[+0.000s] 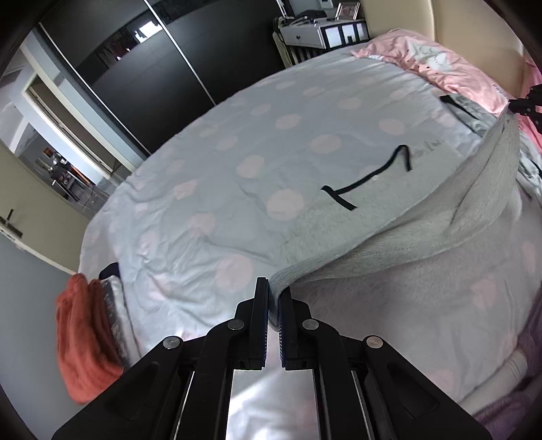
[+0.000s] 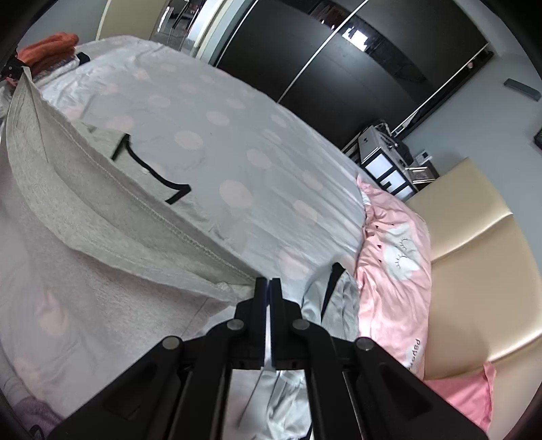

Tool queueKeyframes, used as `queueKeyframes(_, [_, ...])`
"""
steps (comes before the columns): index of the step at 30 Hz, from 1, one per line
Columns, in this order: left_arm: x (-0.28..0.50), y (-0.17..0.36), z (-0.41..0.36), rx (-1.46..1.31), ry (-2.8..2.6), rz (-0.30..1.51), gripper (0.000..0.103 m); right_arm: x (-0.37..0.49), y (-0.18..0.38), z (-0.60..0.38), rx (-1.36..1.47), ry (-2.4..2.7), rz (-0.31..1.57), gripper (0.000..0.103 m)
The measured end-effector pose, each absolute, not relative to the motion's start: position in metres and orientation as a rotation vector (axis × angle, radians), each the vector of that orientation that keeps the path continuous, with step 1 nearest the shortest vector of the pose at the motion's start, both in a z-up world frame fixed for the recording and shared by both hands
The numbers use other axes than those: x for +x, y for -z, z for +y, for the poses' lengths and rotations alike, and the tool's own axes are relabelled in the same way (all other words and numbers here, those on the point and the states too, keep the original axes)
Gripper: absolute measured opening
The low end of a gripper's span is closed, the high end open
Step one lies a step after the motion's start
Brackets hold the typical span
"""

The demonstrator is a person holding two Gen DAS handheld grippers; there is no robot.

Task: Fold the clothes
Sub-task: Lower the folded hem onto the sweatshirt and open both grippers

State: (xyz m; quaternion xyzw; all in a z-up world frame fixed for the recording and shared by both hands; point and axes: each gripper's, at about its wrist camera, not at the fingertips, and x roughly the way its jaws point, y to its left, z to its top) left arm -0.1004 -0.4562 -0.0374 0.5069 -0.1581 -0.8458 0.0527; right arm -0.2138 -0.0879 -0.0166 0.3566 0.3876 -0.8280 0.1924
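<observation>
The right gripper (image 2: 270,287) pinches the grey garment's (image 2: 101,210) hem corner above the dotted bedsheet (image 2: 237,142).

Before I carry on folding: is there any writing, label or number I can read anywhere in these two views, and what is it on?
Pink pillowcase: a dark printed word runs sideways near its lower edge, too blurred and turned to read for sure.
Grey garment: no tag or print showing.
Spotted bedcover: pink dots only, no text.
Shelf unit: items on top are too small to read.

Polka-dot bed (image 1: 237,142), dark sliding wardrobe (image 1: 142,78), cream headboard (image 2: 474,243), pink pillow (image 2: 396,257).
</observation>
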Motion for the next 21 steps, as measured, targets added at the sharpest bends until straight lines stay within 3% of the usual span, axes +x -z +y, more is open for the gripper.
queueKeyframes(8, [-0.202, 0.14, -0.497, 1.733, 2.463, -0.379, 0.006, -0.321, 0.113, -0.117, 1.224, 2.226, 1.035, 0.001])
queueKeyframes(14, [-0.225, 0.187, -0.516, 1.811, 2.421, -0.263, 0.012, -0.361, 0.162, -0.119, 1.339, 2.188, 0.904, 0.001])
queueKeyframes(18, [-0.221, 0.184, -0.528, 1.743, 2.397, -0.168, 0.044, -0.377, 0.165, -0.107, 1.419, 2.201, 0.666, 0.003])
queueKeyframes(21, [-0.211, 0.17, -0.54, 1.701, 2.393, -0.021, 0.047, -0.386, 0.155, -0.086, 1.49, 2.221, 0.41, 0.013])
